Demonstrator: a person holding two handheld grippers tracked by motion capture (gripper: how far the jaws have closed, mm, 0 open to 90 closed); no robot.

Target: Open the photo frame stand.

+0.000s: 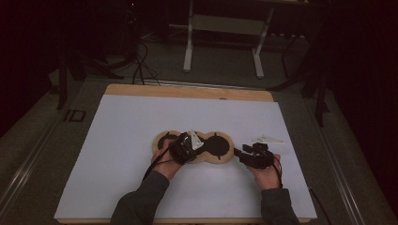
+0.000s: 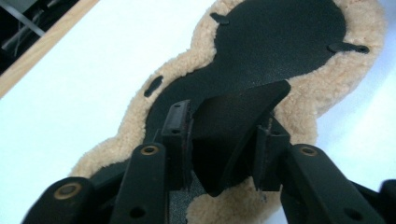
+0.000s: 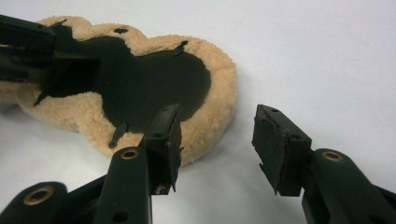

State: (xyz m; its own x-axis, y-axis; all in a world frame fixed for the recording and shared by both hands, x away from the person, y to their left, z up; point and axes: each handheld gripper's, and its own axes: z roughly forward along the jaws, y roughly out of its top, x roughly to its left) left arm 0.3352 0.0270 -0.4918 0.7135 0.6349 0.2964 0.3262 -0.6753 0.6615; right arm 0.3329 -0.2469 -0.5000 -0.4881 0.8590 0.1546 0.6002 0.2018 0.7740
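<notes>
Fleece-edged pad with black centre lies flat on white worktop, near my side, middle. My left tool clamped on raised black flap of pad's lining, lifting it. My right tool has jaws apart, hovering just beside pad's rounded end, gripping nothing. I judge peeling step under way; next I must close right tool on fleece rim, steadying pad.

I see a tan fleece pad with a black centre, my black grippers, and a white sheet on the table.
</notes>
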